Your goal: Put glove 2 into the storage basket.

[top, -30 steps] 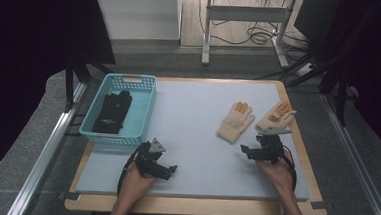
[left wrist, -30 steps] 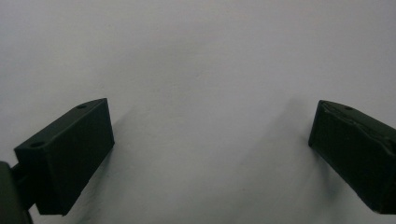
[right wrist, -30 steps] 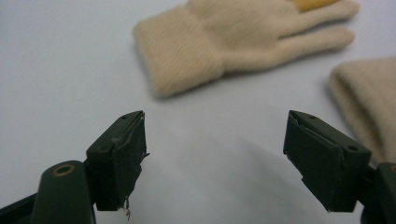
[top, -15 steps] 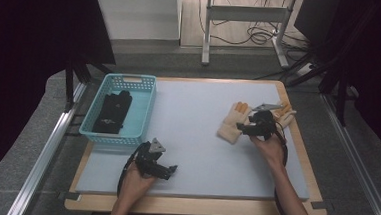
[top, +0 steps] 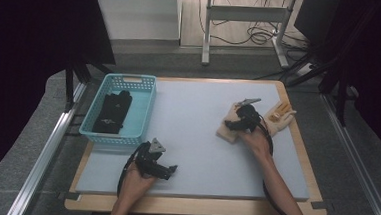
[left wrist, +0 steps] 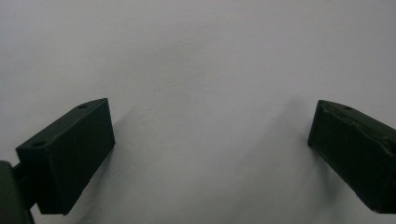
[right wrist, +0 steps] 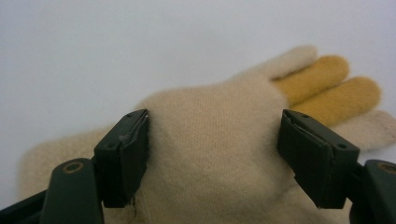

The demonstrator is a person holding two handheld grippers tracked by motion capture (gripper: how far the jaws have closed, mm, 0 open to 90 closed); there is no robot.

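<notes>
Glove (right wrist: 219, 140): cream knit with yellow middle fingers, lying flat on the mat (top: 192, 132), palm between the right jaws, fingertips beyond them.
Right gripper (right wrist: 212, 156): jaws apart, having just been opening, astride the glove; whether the pads press the knit cannot be told.
Left gripper (left wrist: 210, 154): jaws wide apart, bare mat between them.
Second glove (top: 282, 114): just beyond the right gripper.
Basket (top: 140, 115): blue, well apart from both grippers, holding a black item (top: 112, 112).

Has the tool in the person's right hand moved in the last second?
Yes. The right tool went away from the table's near edge, up onto the cream glove; its jaws now straddle it, just reopened a little.
</notes>
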